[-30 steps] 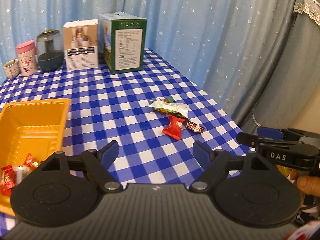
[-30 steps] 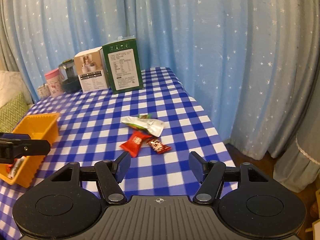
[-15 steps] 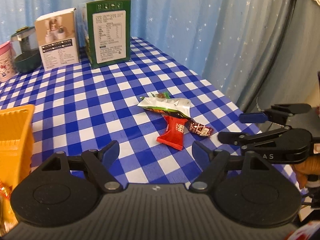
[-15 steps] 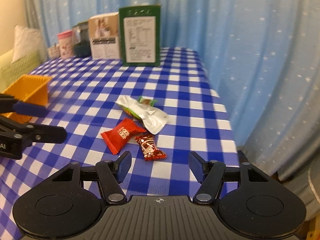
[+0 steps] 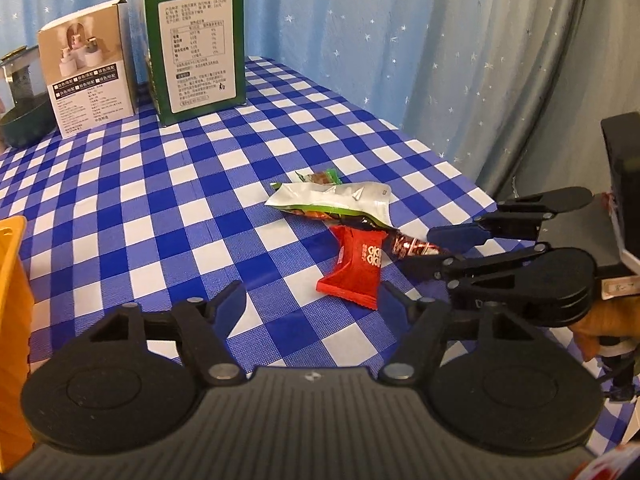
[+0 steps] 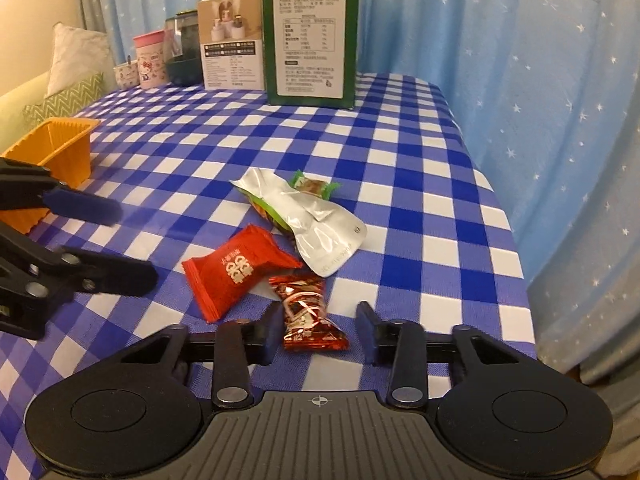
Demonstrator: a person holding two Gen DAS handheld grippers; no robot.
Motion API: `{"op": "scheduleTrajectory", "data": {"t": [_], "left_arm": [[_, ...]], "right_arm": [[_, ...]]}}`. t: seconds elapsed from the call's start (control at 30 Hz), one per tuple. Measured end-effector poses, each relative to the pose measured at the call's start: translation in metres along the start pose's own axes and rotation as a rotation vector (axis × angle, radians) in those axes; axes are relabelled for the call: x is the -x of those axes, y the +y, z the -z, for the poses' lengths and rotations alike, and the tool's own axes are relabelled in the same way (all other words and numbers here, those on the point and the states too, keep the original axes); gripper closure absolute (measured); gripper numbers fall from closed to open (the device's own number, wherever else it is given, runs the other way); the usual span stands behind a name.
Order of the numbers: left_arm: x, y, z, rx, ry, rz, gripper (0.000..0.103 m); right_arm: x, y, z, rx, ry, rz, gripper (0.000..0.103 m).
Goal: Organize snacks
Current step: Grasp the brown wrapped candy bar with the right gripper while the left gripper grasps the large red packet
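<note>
A red candy packet [image 5: 357,267] [image 6: 237,268], a small dark red foil candy [image 6: 308,312] [image 5: 412,246], a silver pouch [image 5: 334,200] [image 6: 316,224] and a small green-wrapped candy [image 6: 314,185] lie together on the checked tablecloth. My right gripper [image 6: 318,330] is open with the dark red foil candy between its fingers; it also shows in the left wrist view [image 5: 434,250]. My left gripper [image 5: 314,306] is open, just short of the red packet. It shows in the right wrist view [image 6: 132,244] left of the snacks. The orange tray [image 6: 60,148] [image 5: 12,280] stands at the left.
A green box [image 6: 310,34], a white-and-tan box [image 6: 232,42], a dark jar [image 6: 182,54], a pink cup [image 6: 150,60] and a small cup [image 6: 125,75] stand along the back. The table's right edge [image 6: 504,208] drops off by the blue curtain.
Both grippers have moved in toward the snack pile. The right gripper has come down around the dark red foil candy and narrowed. The orange tray has slid out to the left edge.
</note>
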State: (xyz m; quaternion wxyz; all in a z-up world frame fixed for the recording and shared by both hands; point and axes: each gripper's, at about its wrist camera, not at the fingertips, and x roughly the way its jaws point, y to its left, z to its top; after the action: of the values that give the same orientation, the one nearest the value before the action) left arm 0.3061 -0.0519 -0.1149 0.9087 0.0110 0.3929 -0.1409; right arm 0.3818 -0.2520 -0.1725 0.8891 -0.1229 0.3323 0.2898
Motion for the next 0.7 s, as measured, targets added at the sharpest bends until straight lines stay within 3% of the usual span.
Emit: {"op": "scheduleTrajectory", "data": {"t": [0.13, 0.3, 0.43, 0.57, 0.7], "left_arm": [[-0.008, -0.003, 0.0, -0.006, 0.0, 0.018, 0.036], [-0.019, -0.013, -0.003, -0.033, -0.011, 0.046, 0.044], [-0.031, -0.023, -0.008, -0.073, -0.019, 0.052, 0.06], [-0.042, -0.029, -0.01, -0.091, -0.013, 0.045, 0.064], [-0.049, -0.034, -0.011, -0.111, -0.004, 0.044, 0.077]], "right_arm": [[0.0, 0.001, -0.002, -0.012, 0.007, -0.013, 0.081], [0.015, -0.008, -0.005, -0.109, -0.03, 0.033, 0.081], [0.027, -0.015, -0.009, -0.177, -0.059, 0.049, 0.081], [0.032, -0.015, -0.012, -0.192, -0.064, 0.061, 0.081], [0.03, -0.017, -0.012, -0.199, -0.055, 0.066, 0.081]]}}
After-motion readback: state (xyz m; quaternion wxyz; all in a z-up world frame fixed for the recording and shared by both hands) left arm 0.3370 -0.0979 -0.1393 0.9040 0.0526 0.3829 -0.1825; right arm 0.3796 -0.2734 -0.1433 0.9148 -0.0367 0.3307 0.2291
